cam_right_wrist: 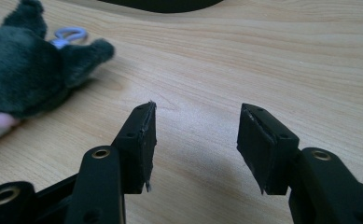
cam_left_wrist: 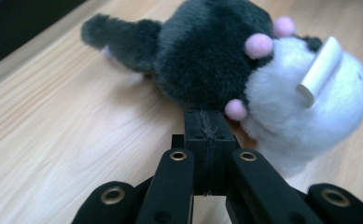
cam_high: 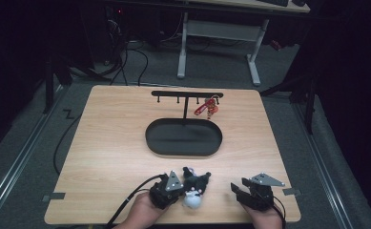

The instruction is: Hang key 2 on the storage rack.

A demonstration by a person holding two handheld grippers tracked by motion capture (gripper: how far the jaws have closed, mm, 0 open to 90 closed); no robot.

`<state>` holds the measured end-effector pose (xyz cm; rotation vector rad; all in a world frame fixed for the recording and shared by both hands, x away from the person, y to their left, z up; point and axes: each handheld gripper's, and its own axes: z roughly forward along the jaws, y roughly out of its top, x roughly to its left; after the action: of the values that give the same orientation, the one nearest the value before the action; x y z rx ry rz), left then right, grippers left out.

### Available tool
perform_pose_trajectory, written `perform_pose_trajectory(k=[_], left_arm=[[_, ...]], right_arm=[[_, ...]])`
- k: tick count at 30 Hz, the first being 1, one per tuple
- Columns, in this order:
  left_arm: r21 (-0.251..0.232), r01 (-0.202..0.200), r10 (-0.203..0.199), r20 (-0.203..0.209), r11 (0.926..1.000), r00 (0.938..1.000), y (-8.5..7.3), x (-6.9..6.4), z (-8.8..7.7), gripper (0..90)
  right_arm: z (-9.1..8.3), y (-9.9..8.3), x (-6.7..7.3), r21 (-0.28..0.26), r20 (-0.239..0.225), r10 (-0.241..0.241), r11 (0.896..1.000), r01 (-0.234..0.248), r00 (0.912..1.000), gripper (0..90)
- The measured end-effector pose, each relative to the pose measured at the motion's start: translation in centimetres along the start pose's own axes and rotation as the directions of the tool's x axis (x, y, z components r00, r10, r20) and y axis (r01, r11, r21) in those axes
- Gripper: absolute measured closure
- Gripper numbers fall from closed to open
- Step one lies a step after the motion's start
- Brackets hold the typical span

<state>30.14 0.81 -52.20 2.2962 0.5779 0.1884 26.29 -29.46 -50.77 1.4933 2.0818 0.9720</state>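
dark room, grey floor, cables and a white desk frame behind the wooden surface (cam_high: 126, 143). high view: black oval tray (cam_high: 160, 143) mid-surface, t-shaped hanger stand (cam_high: 185, 95) rising from its far edge, red keychain (cam_high: 207, 107) hung on a peg toward the bar's right end. near edge: left tool (cam_high: 178, 187) tight against a plush toy (cam_high: 192, 190), dark body, white face, lying flat between the two hands. right tool (cam_high: 238, 187) just beside, apart from the toy, nothing in it.

left gripper view: jaws fully together, tips butted against the plush toy (cam_left_wrist: 207, 56) at the dark/white seam, maybe pinching a bit of fur, cannot tell; no real hold on the body. pink pompoms and a white tag on the face. risk: closed tips just shove the toy along the surface or toward the near edge; a fur-only pinch likely to slip on lifting.

right gripper view: right tool (cam_right_wrist: 195, 123) jaws partly open, bare surface (cam_right_wrist: 263, 56) between them. plush toy (cam_right_wrist: 25, 74) up left, small pale loop (cam_right_wrist: 69, 35) peeking between its ears. loop probably the hanging point; small, flat on the wood, easy to miss or pin down. with the toy unsteadied, loop could swing out of reach; carrying toward the stand risks knocking the red keychain off its peg.
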Motion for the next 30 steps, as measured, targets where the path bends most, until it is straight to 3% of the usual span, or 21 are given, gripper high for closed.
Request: perform_pose_trajectory(k=[5, 8, 11, 13, 17, 22, 27, 29, 30], left_arm=[[0.008, -0.043, 0.043, 0.056, 0.9990, 0.9975, 2.3, -2.0, 2.5, 89.6], [0.011, -0.054, 0.053, 0.073, 0.9985, 0.9960, 2.9, -2.7, 2.8, 88.5], [-0.013, -0.049, 0.050, 0.124, 0.9987, 0.9910, 3.0, -3.9, 2.2, 88.0], [-0.023, -0.049, 0.052, 0.136, 0.9985, 0.9893, 3.3, -4.3, 2.4, 88.2], [-0.018, -0.057, 0.059, 0.117, 0.9982, 0.9914, 4.9, -4.4, 3.9, 88.8], [-0.017, -0.054, 0.056, 0.110, 0.9984, 0.9924, 6.7, -4.7, 5.6, 88.6], [-0.028, -0.066, 0.069, 0.117, 0.9974, 0.9908, 5.8, -4.6, 4.9, 79.8], [-0.044, -0.060, 0.064, 0.113, 0.9972, 0.9915, 4.6, -3.8, 3.9, 70.9], [-0.050, -0.067, 0.072, 0.090, 0.9965, 0.9933, 4.1, -3.2, 3.3, 60.9]], right_arm=[[-0.2, -0.3, -1.2, -0.003, 0.019, 0.033, 0.999, -0.033, 0.9993, 47.4], [-0.3, -0.5, -1.8, -0.001, 0.022, 0.062, 0.998, -0.062, 0.9979, 47.5], [-0.7, -0.9, -2.6, -0.009, 0.023, 0.096, 0.995, -0.096, 0.9951, 47.7], [-0.9, -1.0, -3.0, -0.017, 0.019, 0.105, 0.994, -0.105, 0.9943, 47.7], [-1.3, -0.9, -3.3, -0.034, 0.025, 0.127, 0.991, -0.126, 0.9916, 47.8], [-2.0, -1.0, -3.4, -0.057, 0.052, 0.105, 0.993, -0.102, 0.9932, 47.9], [-2.2, -1.2, -3.8, -0.064, 0.061, 0.125, 0.991, -0.121, 0.9903, 47.8], [-2.0, -1.3, -4.0, -0.058, 0.069, 0.123, 0.991, -0.119, 0.9900, 47.8], [-1.7, -1.4, -4.1, -0.049, 0.073, 0.135, 0.990, -0.132, 0.9881, 47.6]])
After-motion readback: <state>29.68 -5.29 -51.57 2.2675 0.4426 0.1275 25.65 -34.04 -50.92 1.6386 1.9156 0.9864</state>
